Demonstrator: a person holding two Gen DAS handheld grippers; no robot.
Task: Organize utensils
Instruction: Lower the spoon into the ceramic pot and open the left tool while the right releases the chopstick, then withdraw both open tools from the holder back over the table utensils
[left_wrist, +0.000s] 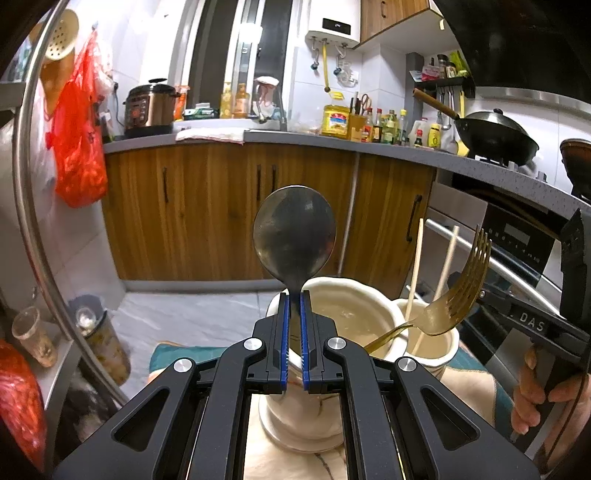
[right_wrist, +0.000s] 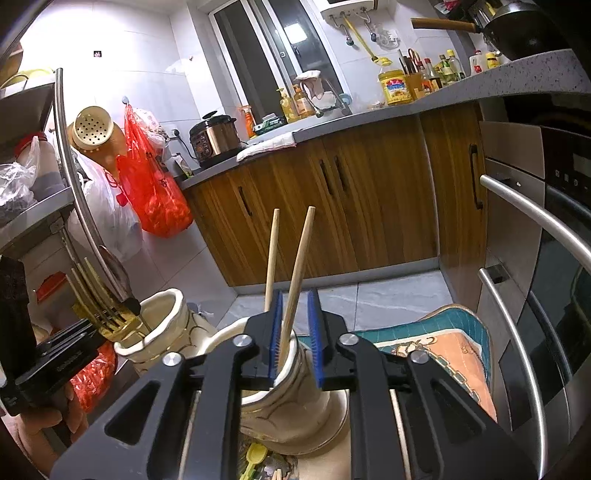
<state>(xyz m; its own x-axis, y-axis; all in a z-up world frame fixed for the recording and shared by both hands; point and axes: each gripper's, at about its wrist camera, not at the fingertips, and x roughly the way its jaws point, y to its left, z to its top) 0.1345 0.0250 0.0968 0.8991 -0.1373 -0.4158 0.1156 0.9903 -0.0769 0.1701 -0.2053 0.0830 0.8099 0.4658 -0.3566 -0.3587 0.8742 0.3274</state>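
My left gripper (left_wrist: 294, 295) is shut on the handle of a steel spoon (left_wrist: 294, 232), whose bowl stands upright above a wide cream holder (left_wrist: 384, 314). A gold fork (left_wrist: 458, 291) leans out of that holder to the right. A smaller cream holder (right_wrist: 280, 406) holds two wooden chopsticks (right_wrist: 295, 266). My right gripper (right_wrist: 295, 332) hovers over its rim, open; one chopstick stands between the blue pads and leans toward the left one, the other chopstick stands just outside it. In the right wrist view the fork (right_wrist: 99, 302) and the wide holder (right_wrist: 162, 314) sit at the left.
Both holders stand on a teal and orange patterned mat (right_wrist: 443, 350). An oven front with steel bar handles (right_wrist: 517, 302) is close on the right. Wooden cabinets (left_wrist: 207, 206) lie ahead across the tiled floor. A steel rack and a red bag (left_wrist: 77, 155) are on the left.
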